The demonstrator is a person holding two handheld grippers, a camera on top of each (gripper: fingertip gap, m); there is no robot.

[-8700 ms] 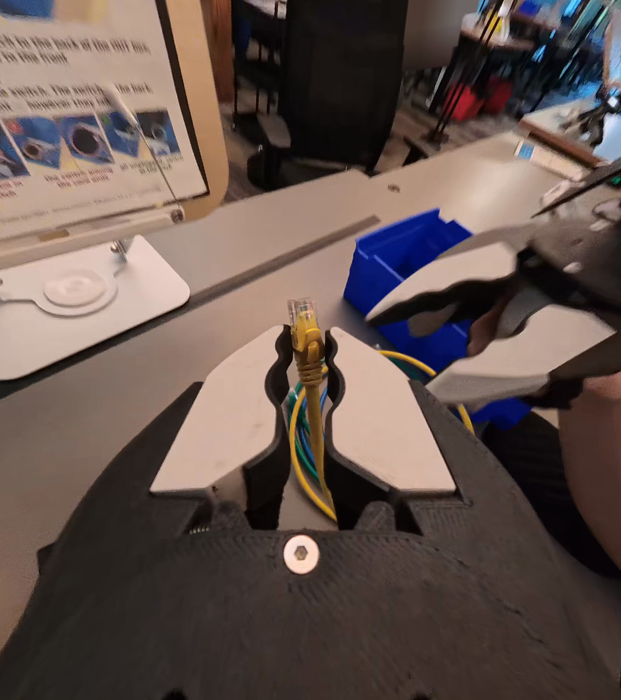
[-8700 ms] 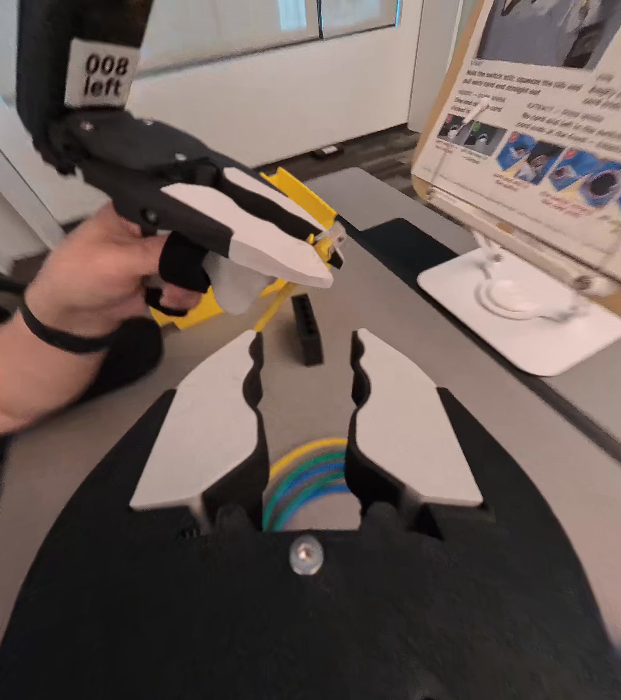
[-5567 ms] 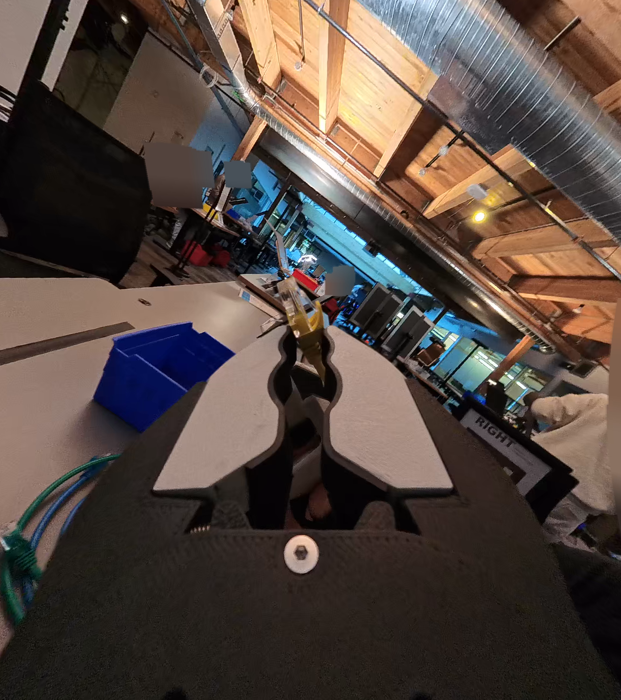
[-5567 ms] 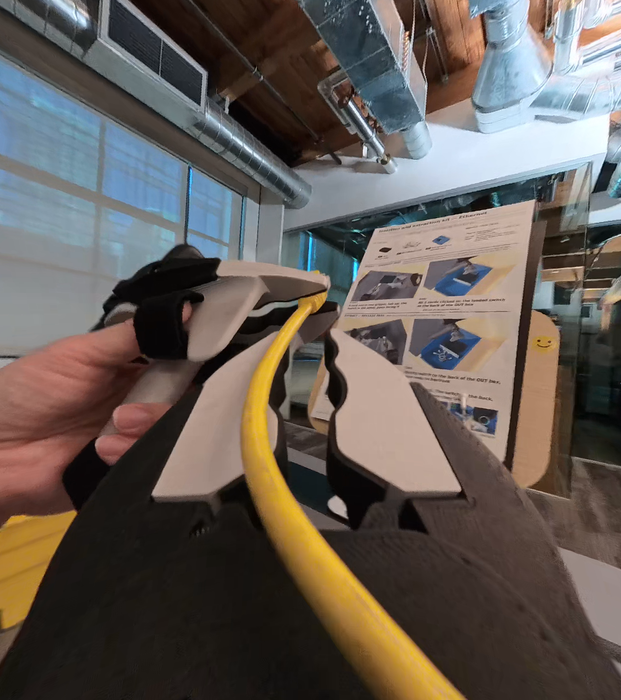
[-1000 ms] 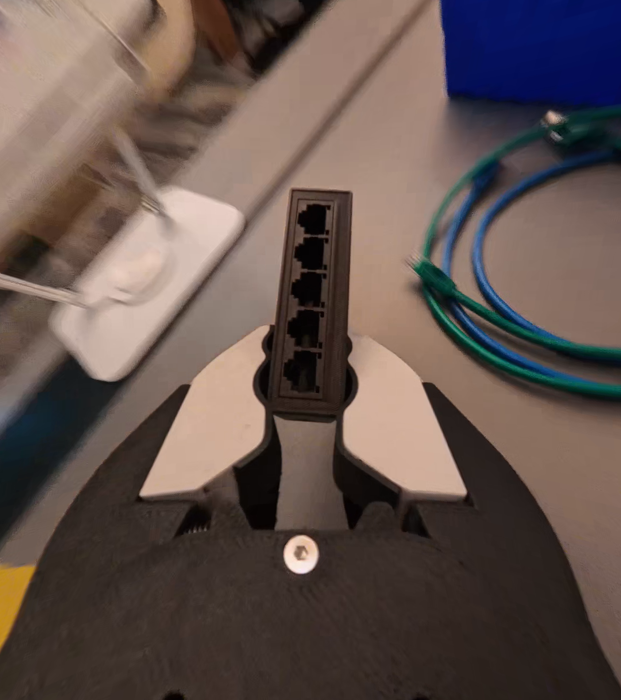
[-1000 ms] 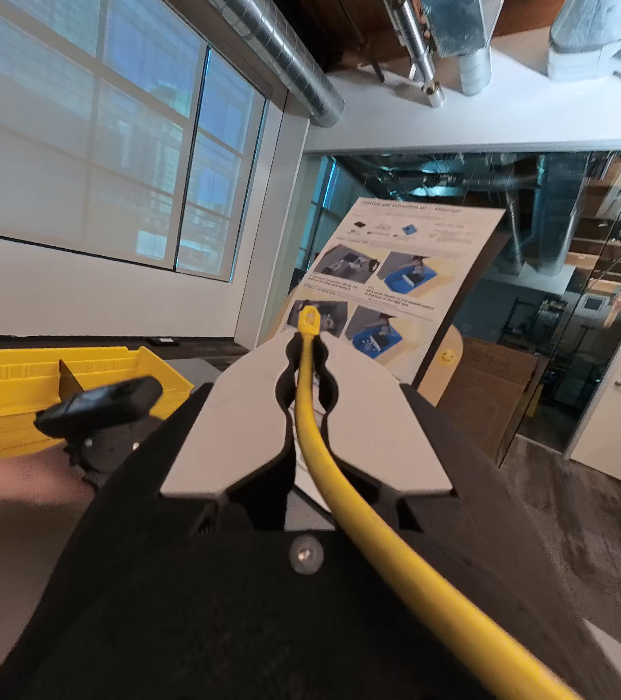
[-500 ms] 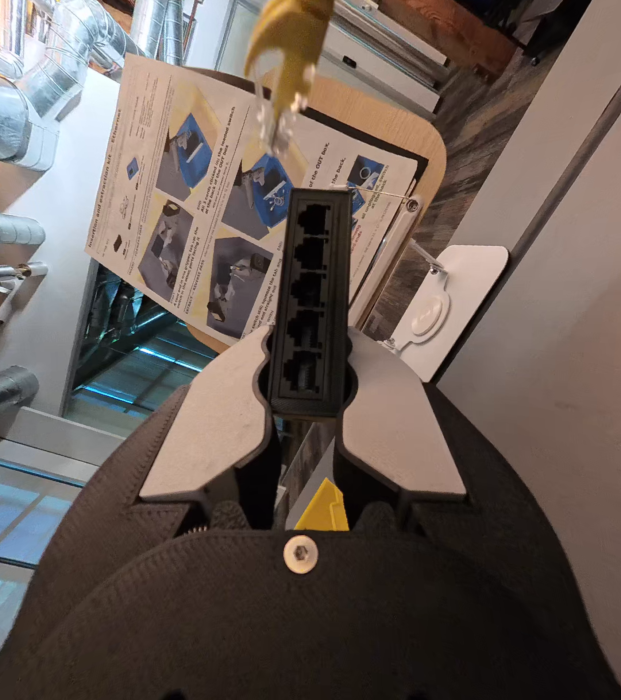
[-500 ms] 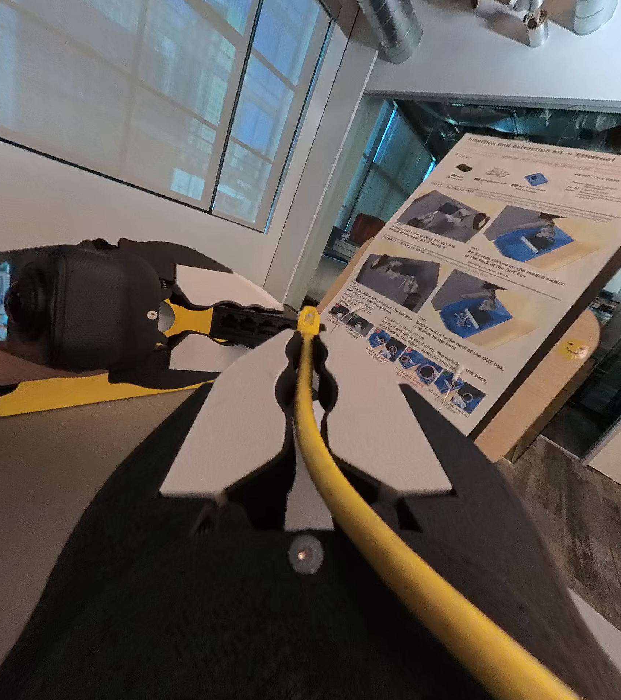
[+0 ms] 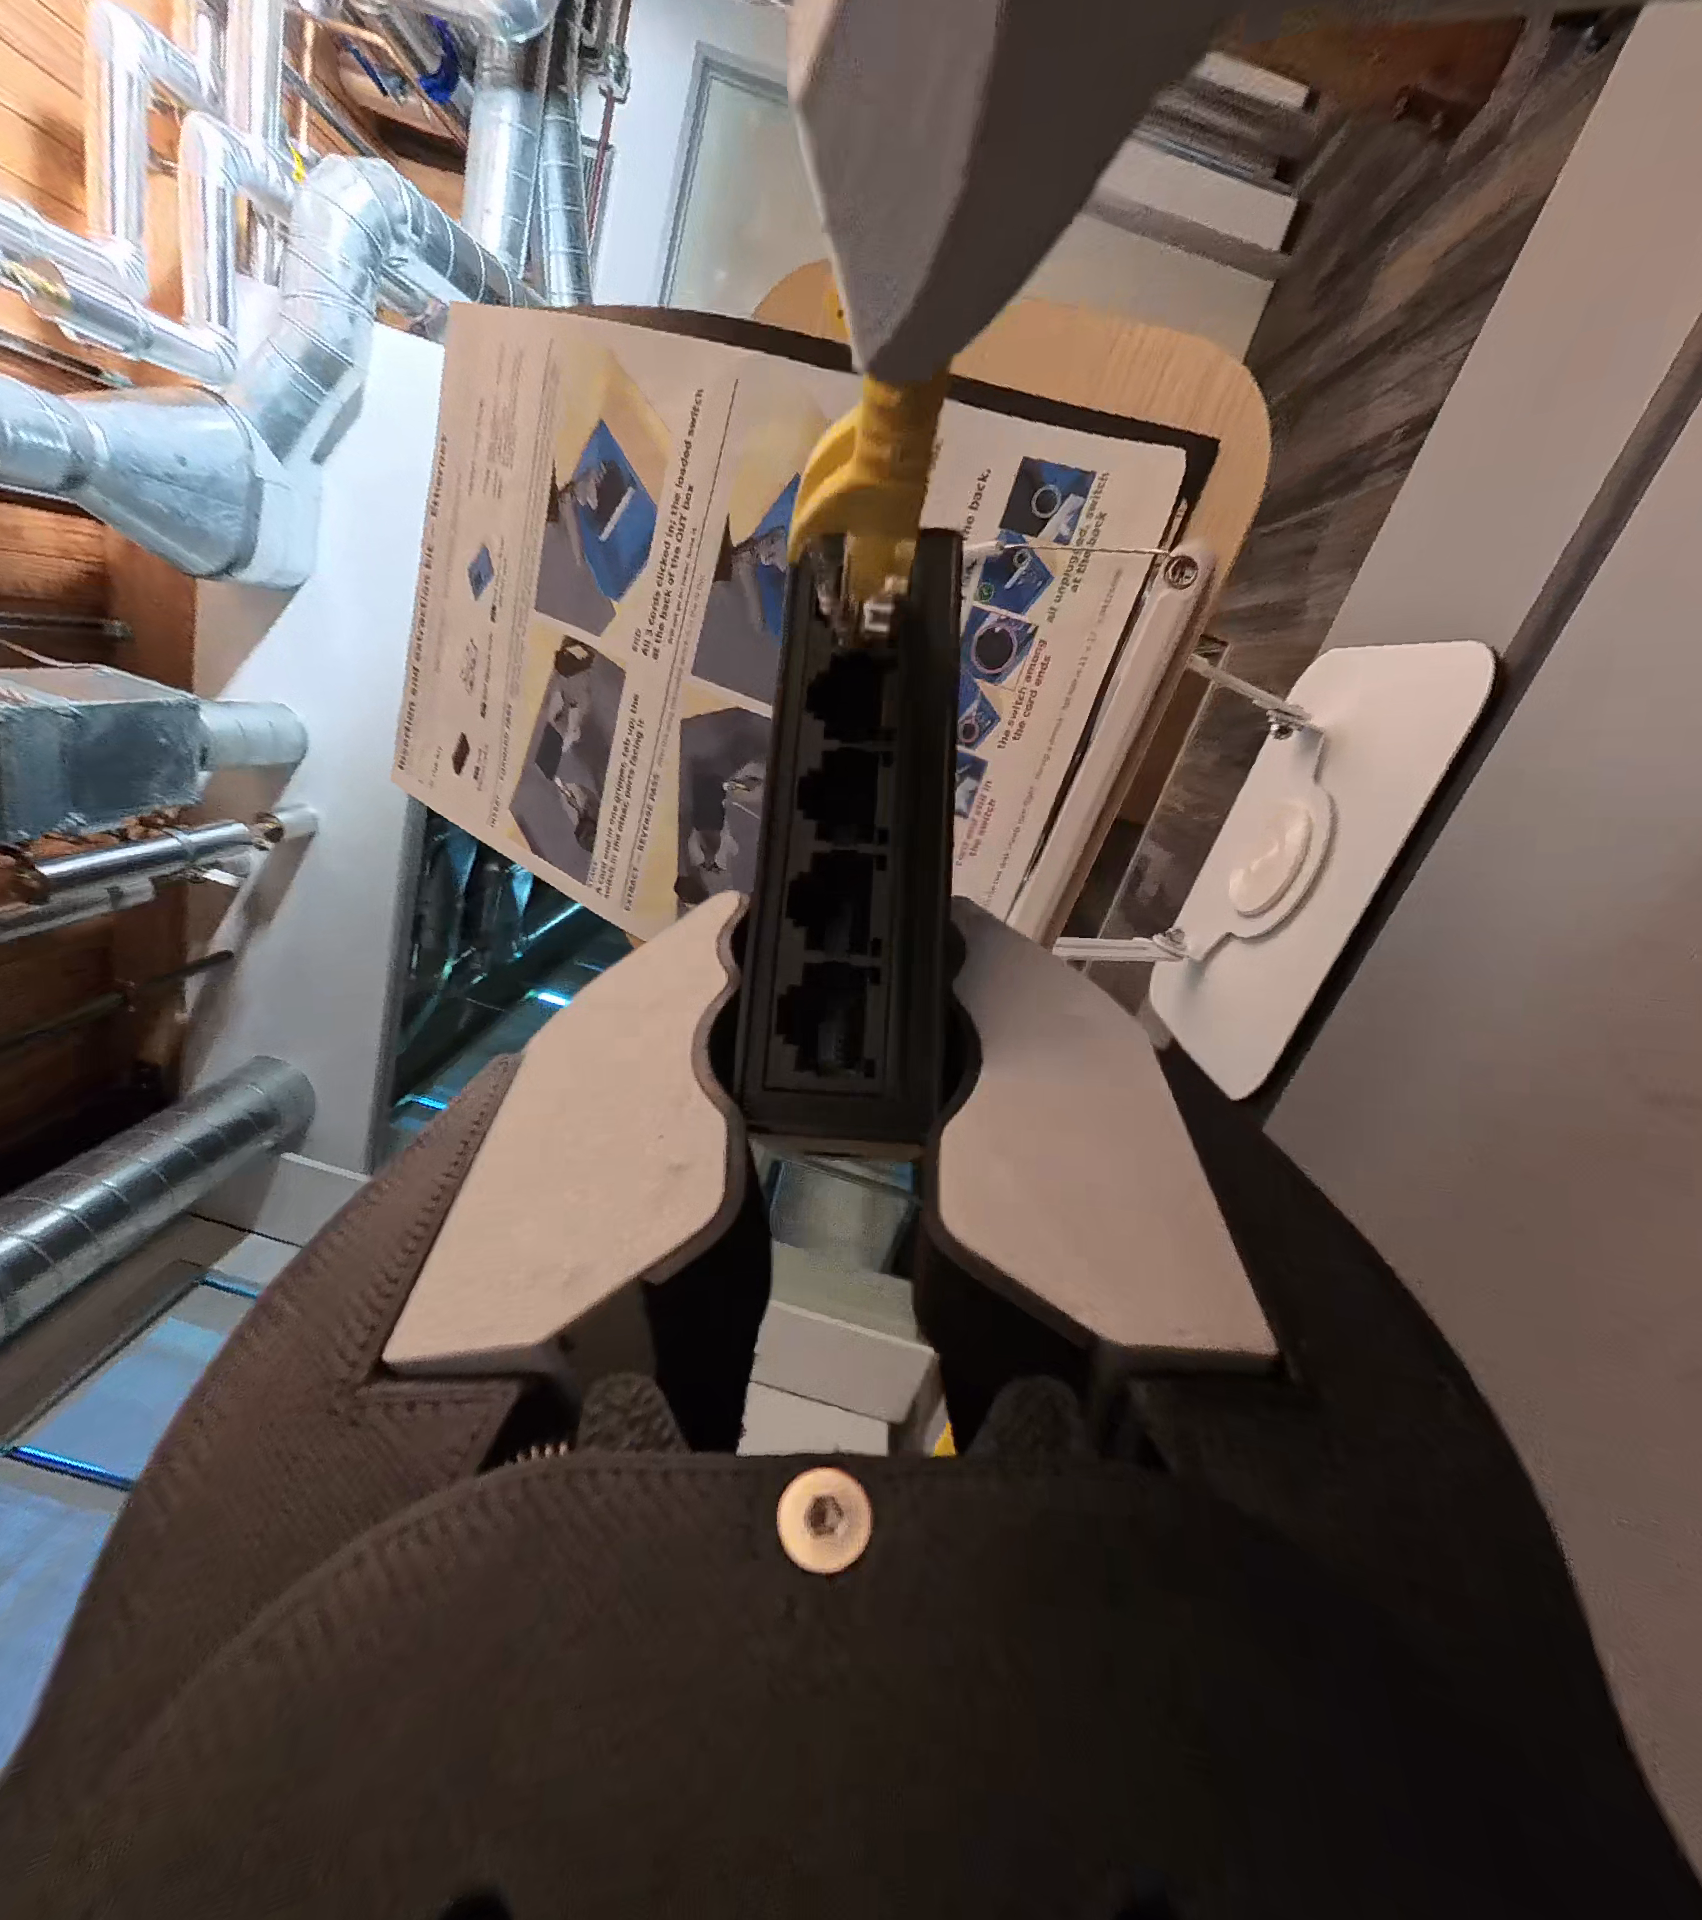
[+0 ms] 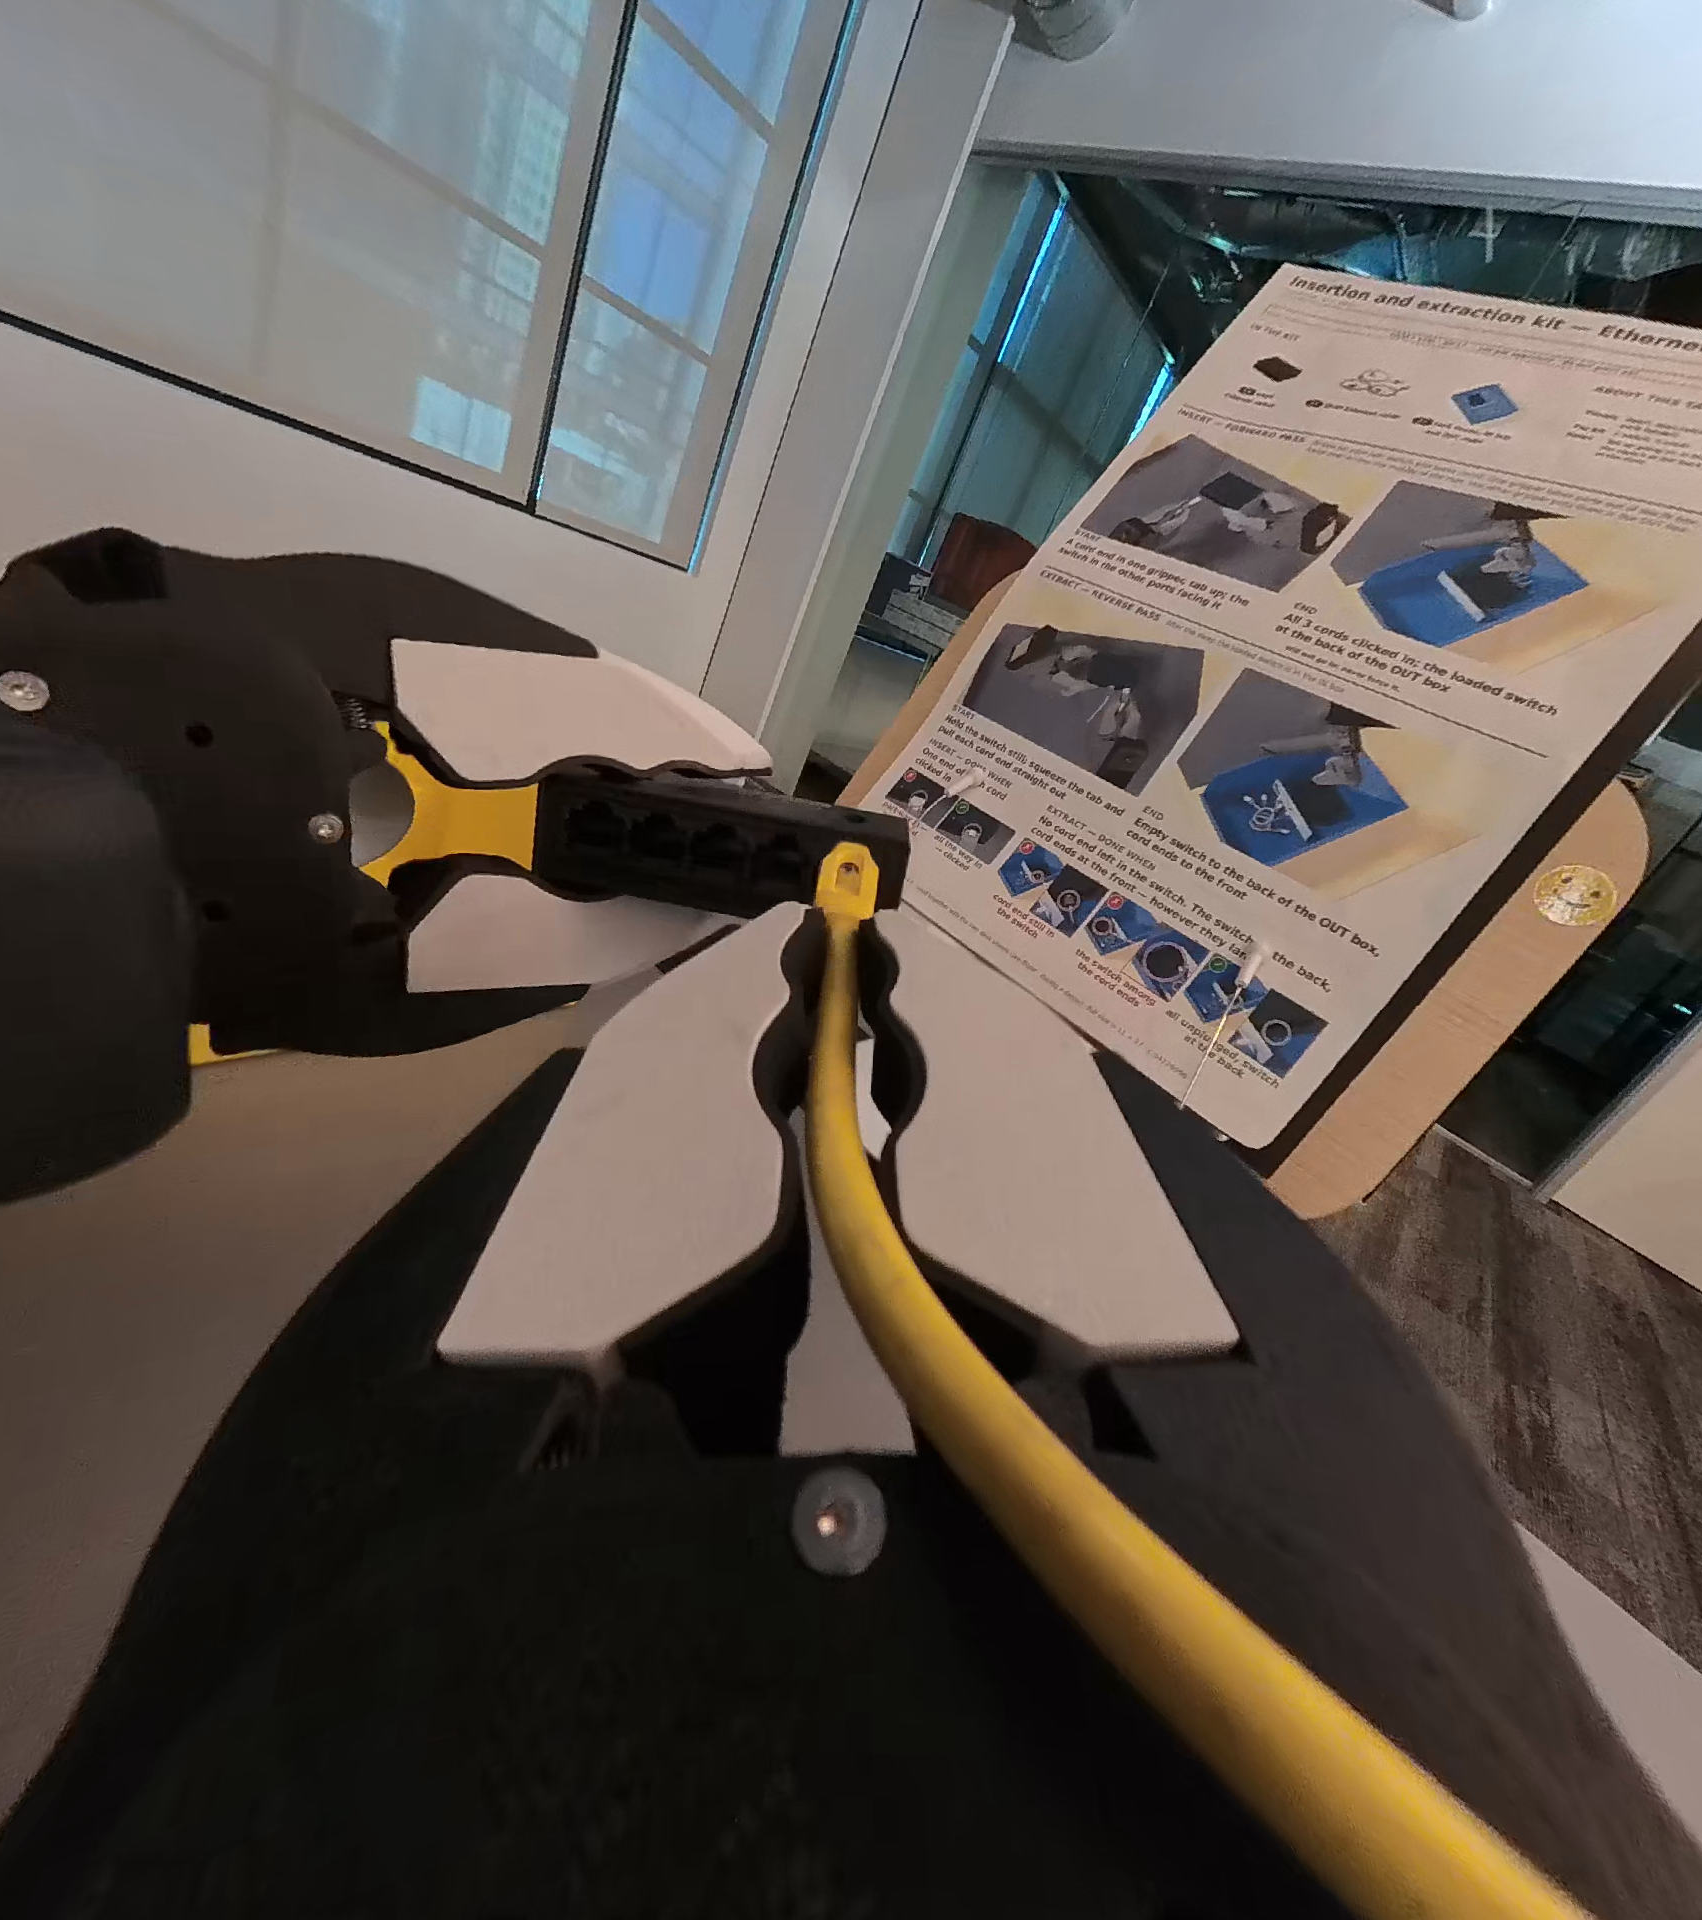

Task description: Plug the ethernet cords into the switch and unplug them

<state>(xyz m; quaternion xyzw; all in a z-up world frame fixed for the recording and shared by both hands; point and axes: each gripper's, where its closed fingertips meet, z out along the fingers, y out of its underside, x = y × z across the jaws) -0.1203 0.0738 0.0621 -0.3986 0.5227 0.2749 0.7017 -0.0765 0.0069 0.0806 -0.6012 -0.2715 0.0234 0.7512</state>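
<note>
First cord going into the switch's end port

My left gripper [image 9: 842, 1023] clamps the black switch [image 9: 852, 831] by its near end; my right gripper [image 10: 842, 940] pinches the yellow cord [image 10: 831, 1049], its plug at the switch's far port, seating unconfirmed. Half a second ago that plug hung clear beyond the switch. Other cords and all unplugging remain.
</note>
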